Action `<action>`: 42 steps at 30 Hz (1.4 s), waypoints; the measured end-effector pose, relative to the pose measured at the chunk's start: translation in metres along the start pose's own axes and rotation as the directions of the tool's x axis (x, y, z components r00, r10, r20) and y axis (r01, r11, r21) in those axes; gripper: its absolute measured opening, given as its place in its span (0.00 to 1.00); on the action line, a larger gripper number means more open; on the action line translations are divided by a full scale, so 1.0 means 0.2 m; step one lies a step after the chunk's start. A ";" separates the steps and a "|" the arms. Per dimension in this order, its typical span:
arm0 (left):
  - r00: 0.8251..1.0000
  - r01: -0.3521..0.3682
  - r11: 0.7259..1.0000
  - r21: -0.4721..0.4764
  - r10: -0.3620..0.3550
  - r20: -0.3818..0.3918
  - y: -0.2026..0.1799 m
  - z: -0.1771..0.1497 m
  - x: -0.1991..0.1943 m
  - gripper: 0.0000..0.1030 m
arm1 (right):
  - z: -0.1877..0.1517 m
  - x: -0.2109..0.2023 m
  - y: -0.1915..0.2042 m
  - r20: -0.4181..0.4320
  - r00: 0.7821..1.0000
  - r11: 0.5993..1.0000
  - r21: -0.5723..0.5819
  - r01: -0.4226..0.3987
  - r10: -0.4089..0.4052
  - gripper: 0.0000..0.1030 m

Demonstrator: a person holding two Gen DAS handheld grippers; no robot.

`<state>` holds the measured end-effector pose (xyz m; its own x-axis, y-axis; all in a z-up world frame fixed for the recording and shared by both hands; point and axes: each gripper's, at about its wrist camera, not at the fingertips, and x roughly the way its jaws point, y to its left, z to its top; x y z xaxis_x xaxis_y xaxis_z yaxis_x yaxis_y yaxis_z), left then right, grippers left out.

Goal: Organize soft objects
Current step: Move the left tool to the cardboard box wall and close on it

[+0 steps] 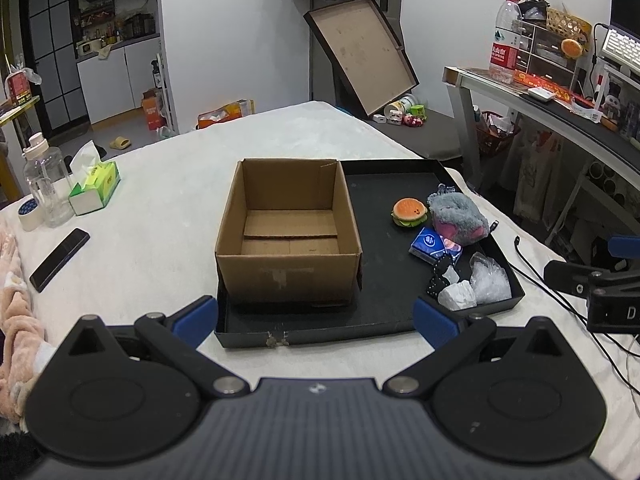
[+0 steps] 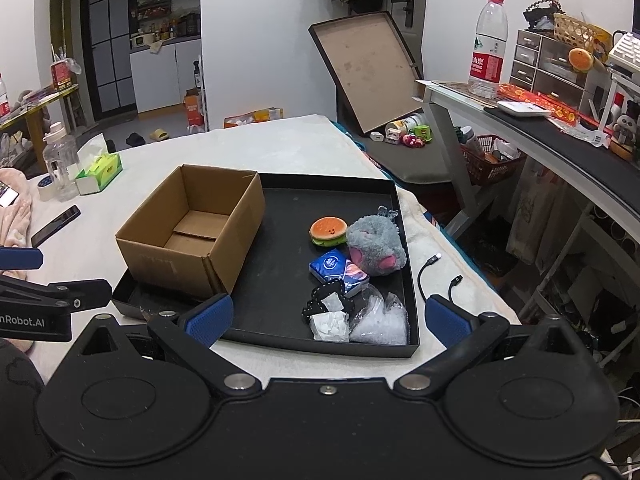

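An empty brown cardboard box [image 1: 288, 236] [image 2: 192, 236] stands on the left part of a shallow black tray [image 1: 384, 312] [image 2: 280, 280]. On the tray's right side lie a burger plush [image 1: 409, 211] [image 2: 328, 231], a grey fluffy plush with pink patches [image 1: 458, 212] [image 2: 376, 246], a blue tissue pack [image 1: 434, 243] [image 2: 338, 270], a black dotted cloth [image 1: 439, 276] [image 2: 326, 300], crumpled white tissue [image 1: 458, 295] [image 2: 330, 326] and a clear plastic bag [image 1: 490, 278] [image 2: 378, 320]. My left gripper [image 1: 316, 322] is open at the tray's near edge. My right gripper [image 2: 328, 320] is open near the tray's front right corner, holding nothing.
A phone [image 1: 60, 260], a tape roll [image 1: 30, 214], a clear bottle [image 1: 44, 184] and a green tissue box [image 1: 96, 186] sit on the white cover at the left. Black cables [image 2: 436, 276] lie right of the tray. A desk [image 2: 540, 132] stands at the right.
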<state>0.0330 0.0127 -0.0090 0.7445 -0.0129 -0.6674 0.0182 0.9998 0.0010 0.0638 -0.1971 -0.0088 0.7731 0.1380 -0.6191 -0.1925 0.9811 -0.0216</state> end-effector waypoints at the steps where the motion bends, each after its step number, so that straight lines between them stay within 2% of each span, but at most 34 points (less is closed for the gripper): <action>1: 1.000 -0.001 1.000 0.001 0.001 0.000 0.00 0.01 0.00 1.00 | 0.00 0.00 0.00 0.000 1.000 1.000 -0.001 0.001 -0.001 1.00; 26: 1.000 -0.006 1.000 0.011 0.006 0.000 0.07 0.17 0.13 1.00 | 0.10 0.14 -0.03 -0.044 0.999 0.998 0.059 0.007 -0.004 1.00; 30: 1.000 -0.003 1.000 -0.016 0.003 -0.011 0.09 0.20 0.15 1.00 | 0.11 0.16 -0.02 -0.049 0.999 0.998 0.062 0.005 -0.002 1.00; 42: 0.999 0.009 1.000 -0.005 -0.009 -0.033 0.11 0.23 0.22 1.00 | 0.17 0.23 -0.02 -0.053 0.998 0.998 0.063 0.025 -0.022 1.00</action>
<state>0.0976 0.0328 -0.0034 0.7216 -0.0214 -0.6920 0.0214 0.9997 -0.0087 0.1200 -0.1902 -0.0105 0.7438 0.1090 -0.6595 -0.1341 0.9909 0.0125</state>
